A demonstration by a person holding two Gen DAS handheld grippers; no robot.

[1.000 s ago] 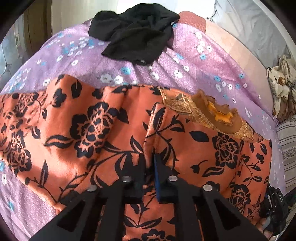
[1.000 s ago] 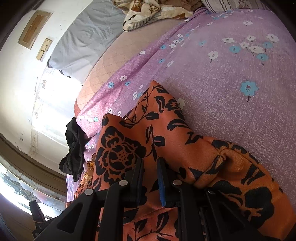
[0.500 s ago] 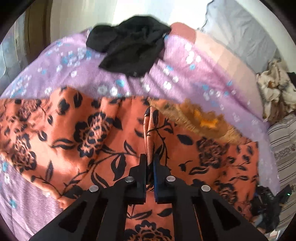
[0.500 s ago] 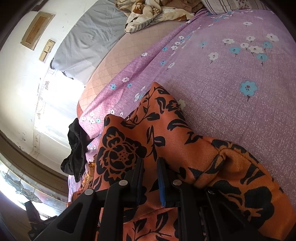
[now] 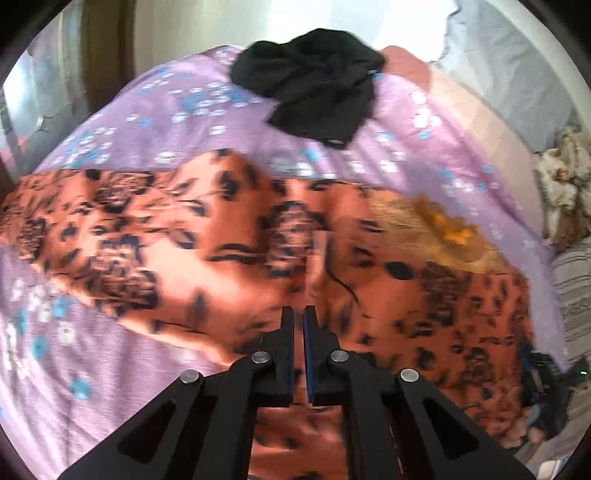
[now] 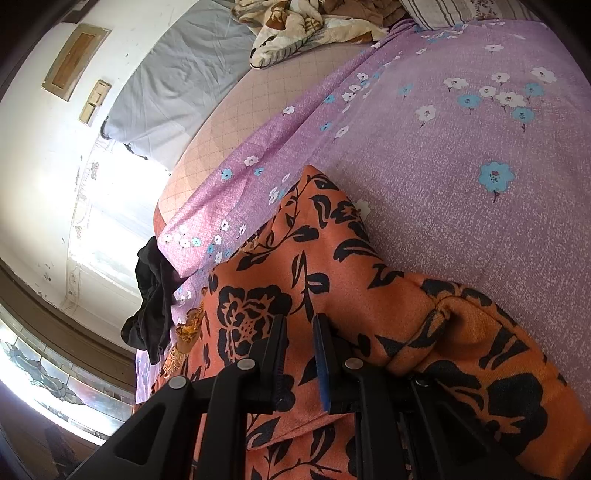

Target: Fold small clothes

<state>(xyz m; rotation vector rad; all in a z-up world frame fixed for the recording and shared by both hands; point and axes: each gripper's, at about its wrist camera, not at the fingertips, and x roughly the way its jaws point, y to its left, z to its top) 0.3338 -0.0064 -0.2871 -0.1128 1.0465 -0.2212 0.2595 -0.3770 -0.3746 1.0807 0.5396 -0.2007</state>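
Orange garment (image 5: pixel 207 236) w/ black flower-and-vine print, thin fabric, spread wide across the purple floral bedsheet (image 5: pixel 110 369). Gold-brown embroidered neckline patch (image 5: pixel 439 229) shows toward its right side in the left wrist view. Cloth is rumpled, w/ a raised ridge running up from the left gripper. In the right wrist view the same garment (image 6: pixel 314 266) has a folded-over sleeve or corner bunched at lower right, hem edge curled.

Left gripper (image 5: pixel 298 314): jaws pressed nearly together, only a sliver of gap, pinching a thin pleat of the orange cloth at the tips. View is motion-blurred, so the exact fold edge is hard to read.

Right gripper (image 6: pixel 300 321): jaws a narrow way apart, clamped on a thicker fold of the orange fabric, which fills the gap between the pads.

Garment lies directly under and ahead of both tongs. From the left one it stretches off to both sides, more to the left, w/ bare sheet beyond it. From the right one it runs forward to a pointed corner on the sheet.

Black clothing pile (image 5: pixel 314 96) sits well apart at the far edge of the bed, past the orange piece. Patterned blanket (image 6: pixel 314 26) bunched near the head end.
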